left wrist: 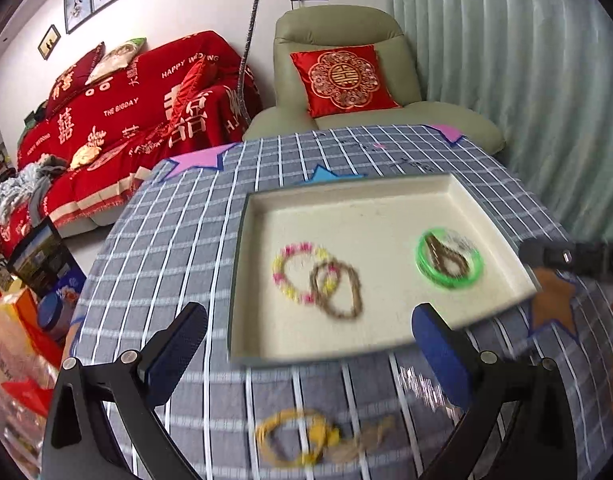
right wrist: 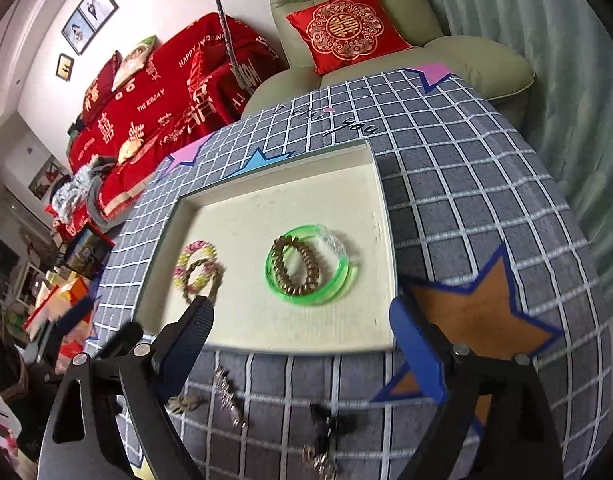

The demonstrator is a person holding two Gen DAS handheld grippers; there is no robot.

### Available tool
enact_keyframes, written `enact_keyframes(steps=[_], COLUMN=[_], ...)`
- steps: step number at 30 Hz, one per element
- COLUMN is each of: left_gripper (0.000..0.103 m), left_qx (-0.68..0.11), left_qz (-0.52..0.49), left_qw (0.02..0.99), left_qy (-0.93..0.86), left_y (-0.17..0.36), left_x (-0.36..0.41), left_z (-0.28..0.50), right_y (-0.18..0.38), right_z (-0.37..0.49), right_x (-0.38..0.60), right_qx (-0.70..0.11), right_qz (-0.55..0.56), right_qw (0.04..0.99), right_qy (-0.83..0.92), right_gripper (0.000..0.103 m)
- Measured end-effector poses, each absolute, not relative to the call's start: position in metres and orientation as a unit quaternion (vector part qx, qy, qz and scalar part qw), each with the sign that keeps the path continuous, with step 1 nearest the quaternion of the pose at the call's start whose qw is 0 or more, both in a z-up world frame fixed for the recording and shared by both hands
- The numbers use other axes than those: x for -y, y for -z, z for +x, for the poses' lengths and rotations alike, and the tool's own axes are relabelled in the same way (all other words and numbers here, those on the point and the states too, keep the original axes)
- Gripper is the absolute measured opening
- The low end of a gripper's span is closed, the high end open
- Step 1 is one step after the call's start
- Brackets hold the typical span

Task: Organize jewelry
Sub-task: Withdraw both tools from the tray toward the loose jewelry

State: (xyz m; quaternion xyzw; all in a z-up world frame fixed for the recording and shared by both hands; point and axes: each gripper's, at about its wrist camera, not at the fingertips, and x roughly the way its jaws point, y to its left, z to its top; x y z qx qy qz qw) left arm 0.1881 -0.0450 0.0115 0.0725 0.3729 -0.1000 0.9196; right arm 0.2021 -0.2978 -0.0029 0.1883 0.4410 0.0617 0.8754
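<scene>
A cream tray [left wrist: 494,288] [right wrist: 290,200] sits on the checked tablecloth. In it lie a pink-yellow bead bracelet [left wrist: 284,268] [right wrist: 194,252], a brown bead bracelet [left wrist: 346,292] [right wrist: 210,276], a green bangle [left wrist: 450,260] [right wrist: 330,280] and a bronze spiral hair tie [right wrist: 294,266]. My left gripper [left wrist: 310,344] is open and empty above the near tray edge. A yellow bracelet [left wrist: 294,436] lies on the cloth below it. My right gripper [right wrist: 302,340] is open and empty above the near tray edge. A silver chain [right wrist: 228,396] and a black piece [right wrist: 330,424] lie on the cloth.
A brown star patch [right wrist: 478,316] marks the cloth right of the tray. The other gripper shows at the right edge of the left wrist view [left wrist: 566,258]. A red-covered sofa [left wrist: 126,120] and a green armchair [left wrist: 346,28] stand behind the table.
</scene>
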Motion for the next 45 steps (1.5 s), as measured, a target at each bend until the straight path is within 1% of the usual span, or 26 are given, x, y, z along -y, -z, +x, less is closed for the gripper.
enact_keyframes(steps=[8, 13, 14, 15, 22, 27, 33, 36, 42, 45], left_gripper=[0.103, 0.103, 0.103, 0.103, 0.103, 0.103, 0.103, 0.103, 0.103, 0.103], left_qx=[-0.380, -0.373, -0.373, -0.371, -0.368, -0.367, -0.375, -0.378, -0.389, -0.397], left_qz=[0.024, 0.022, 0.024, 0.025, 0.008, 0.001, -0.011, -0.009, 0.004, -0.005], left_qw=[0.920, 0.924, 0.925, 0.925, 0.928, 0.929, 0.926, 0.925, 0.921, 0.918], left_qy=[0.087, 0.077, 0.074, 0.071, 0.055, 0.050, 0.048, 0.041, 0.022, 0.020], left_y=[-0.014, -0.018, -0.019, -0.020, -0.021, -0.020, -0.018, -0.016, -0.011, -0.006], left_x=[0.015, 0.004, 0.001, -0.001, -0.020, -0.028, -0.035, -0.039, -0.045, -0.050], left_z=[0.129, 0.105, 0.100, 0.097, 0.080, 0.073, 0.069, 0.065, 0.063, 0.064], right_y=[0.003, -0.001, -0.001, -0.001, -0.001, -0.010, -0.005, 0.001, 0.011, 0.012], right_z=[0.165, 0.144, 0.140, 0.137, 0.120, 0.108, 0.109, 0.106, 0.098, 0.093], right_x=[0.301, 0.300, 0.299, 0.299, 0.290, 0.282, 0.272, 0.269, 0.272, 0.276], right_qx=[-0.442, -0.430, -0.427, -0.426, -0.418, -0.388, -0.431, -0.444, -0.451, -0.453], right_qz=[0.199, 0.197, 0.198, 0.201, 0.193, 0.178, 0.142, 0.145, 0.150, 0.156], right_qw=[0.873, 0.880, 0.881, 0.881, 0.886, 0.903, 0.890, 0.882, 0.878, 0.877], right_qy=[-0.055, -0.054, -0.052, -0.052, -0.052, -0.053, -0.051, -0.057, -0.046, -0.040], right_gripper=[0.092, 0.092, 0.095, 0.103, 0.103, 0.103, 0.103, 0.103, 0.103, 0.103])
